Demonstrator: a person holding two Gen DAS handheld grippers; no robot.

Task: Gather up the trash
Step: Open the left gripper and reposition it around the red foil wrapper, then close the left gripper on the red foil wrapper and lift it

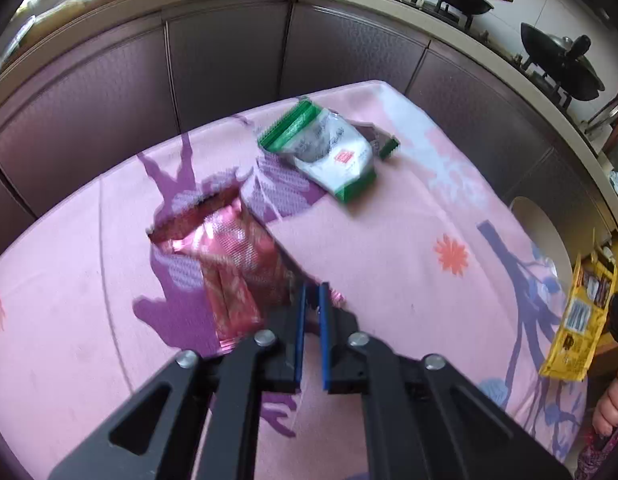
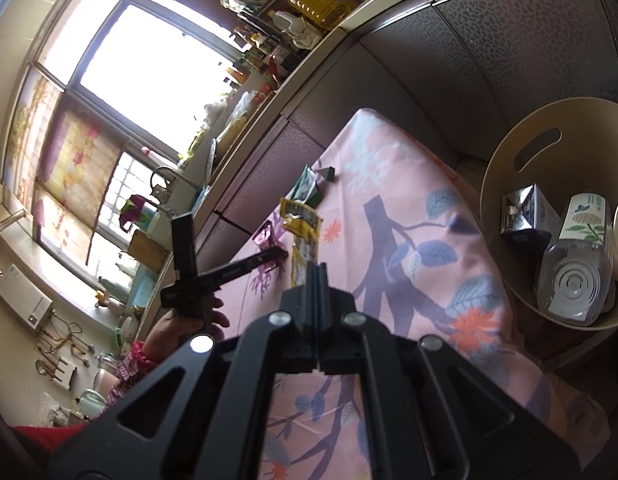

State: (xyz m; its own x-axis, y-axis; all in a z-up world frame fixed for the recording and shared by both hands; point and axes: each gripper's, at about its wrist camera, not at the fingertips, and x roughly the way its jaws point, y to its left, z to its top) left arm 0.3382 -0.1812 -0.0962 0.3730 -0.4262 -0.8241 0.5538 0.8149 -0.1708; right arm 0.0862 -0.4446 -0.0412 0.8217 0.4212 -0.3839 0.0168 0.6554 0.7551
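A carton and bottle already lie in the beige bin [image 2: 509,148]. The right hand-held gripper [image 2: 317,270] pinches a yellow wrapper [image 2: 303,236]; the left hand-held gripper [image 1: 313,300], slightly parted, reaches the pink wrapper [image 1: 229,256]; a green-and-white packet [image 1: 333,152] waits near the bench's far edge.

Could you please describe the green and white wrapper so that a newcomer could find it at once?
On the pink flowered tablecloth, look towards the far edge by the dark cabinets. The green and white wrapper lies there crumpled, unlike the shiny red wrapper nearer the camera.

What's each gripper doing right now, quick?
Left gripper: open a crack, tips at the pink wrapper, nothing clamped.
Right gripper: closed, holding the yellow wrapper.
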